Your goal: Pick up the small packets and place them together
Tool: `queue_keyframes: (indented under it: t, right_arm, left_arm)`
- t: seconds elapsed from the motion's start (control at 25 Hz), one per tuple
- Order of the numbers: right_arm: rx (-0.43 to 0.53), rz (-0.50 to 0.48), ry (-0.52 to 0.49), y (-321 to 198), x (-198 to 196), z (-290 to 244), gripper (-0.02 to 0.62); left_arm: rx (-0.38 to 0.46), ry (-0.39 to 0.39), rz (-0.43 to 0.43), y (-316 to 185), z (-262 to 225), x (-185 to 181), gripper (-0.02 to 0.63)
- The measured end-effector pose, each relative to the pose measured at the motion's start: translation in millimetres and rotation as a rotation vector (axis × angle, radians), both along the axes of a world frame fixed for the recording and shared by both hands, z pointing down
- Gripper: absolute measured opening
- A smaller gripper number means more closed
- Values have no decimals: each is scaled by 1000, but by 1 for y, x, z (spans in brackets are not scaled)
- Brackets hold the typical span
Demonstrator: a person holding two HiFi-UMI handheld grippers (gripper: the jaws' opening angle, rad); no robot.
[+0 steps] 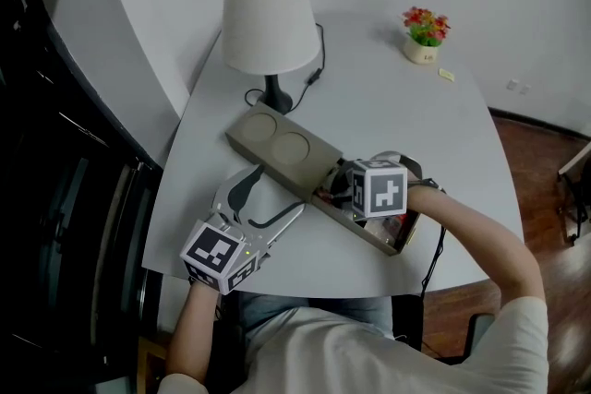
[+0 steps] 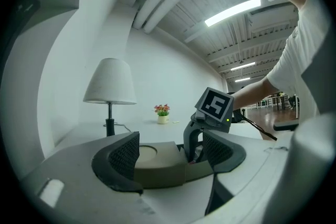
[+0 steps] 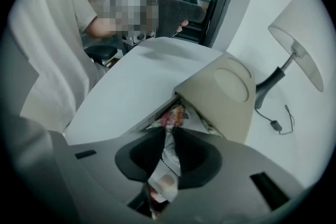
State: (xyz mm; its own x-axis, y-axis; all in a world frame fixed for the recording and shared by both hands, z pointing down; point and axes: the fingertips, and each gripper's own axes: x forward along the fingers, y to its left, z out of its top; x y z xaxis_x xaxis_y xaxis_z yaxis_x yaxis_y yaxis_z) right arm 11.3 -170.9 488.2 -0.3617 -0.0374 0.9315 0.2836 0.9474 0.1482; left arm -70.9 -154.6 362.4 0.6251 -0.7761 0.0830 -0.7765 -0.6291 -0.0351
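The tray point(image 1: 277, 143) lies slantwise on the worktop point(image 1: 388, 106), from the lamp point(image 1: 268, 18) at the far left down towards the near right edge. Its open compartment is at this near right end, and the small packets point(image 3: 170, 115) lie there in a loose heap.

The right gripper point(image 3: 169, 134) is directly at this compartment. Its jaws are almost together and pinch one thin packet point(image 3: 167, 165) between the pads. The long axis of this packet runs along the jaws – from the tips back towards the body of the gripper – so one end points at the heap, which is just in front of the tips, and the other end hangs behind.

The left gripper point(image 1: 268, 198) rests near the front edge of the worktop with its jaws wide apart and nothing between them. It faces the long side of the tray, beside the compartment but not in it.

The right hand is clearly the nearer one. I judge that the coming move belongs to it – whether the packet goes up out of the compartment or down among the others, the way is short and lies along the packet's own length.
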Motion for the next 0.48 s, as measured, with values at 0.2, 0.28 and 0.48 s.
queue_keyframes:
  t: [0.2, 0.28, 0.48]
  right_arm:
    - [-2, -31, 2, 9, 21, -18, 74]
    - [22, -39, -21, 8, 27, -36, 74]
    - [86, 4, -193, -18, 24, -88, 73]
  left_arm:
    - [2, -13, 2, 6, 0, -3, 368]
    - [1, -8, -8, 6, -1, -10, 368]
    - [-6, 17, -17, 5, -1, -12, 368]
